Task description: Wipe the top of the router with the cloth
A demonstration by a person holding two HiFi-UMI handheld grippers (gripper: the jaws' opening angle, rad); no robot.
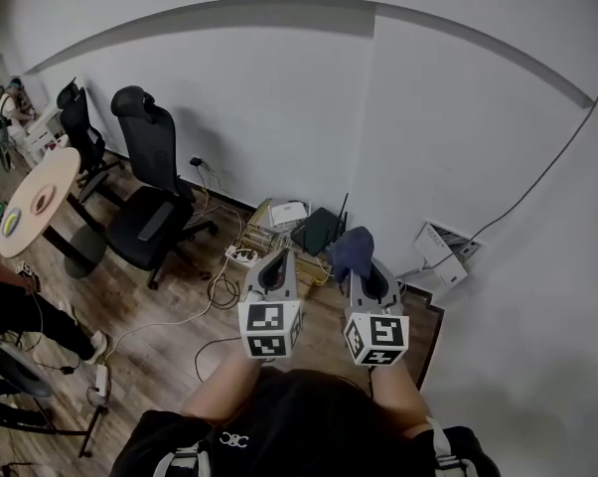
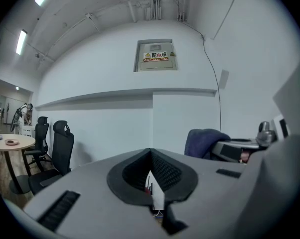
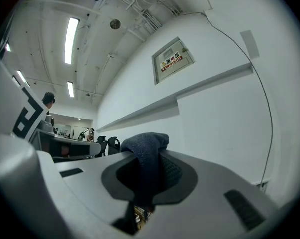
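Observation:
The black router (image 1: 317, 231) with an upright antenna sits on the floor against the white wall, just beyond both grippers. My right gripper (image 1: 359, 266) is shut on a dark blue cloth (image 1: 351, 247), which bunches out past its tips and hangs above the router's right side. In the right gripper view the cloth (image 3: 146, 154) fills the space between the jaws. My left gripper (image 1: 276, 262) is held beside it, to the router's left, jaws closed tip to tip with nothing between them (image 2: 151, 154). The cloth (image 2: 202, 140) also shows at the right of the left gripper view.
A white device (image 1: 289, 212) lies left of the router, among a power strip (image 1: 241, 256) and loose cables. A white box (image 1: 443, 252) leans at the wall corner on the right. Two black office chairs (image 1: 150, 207) and a round table (image 1: 36, 199) stand to the left.

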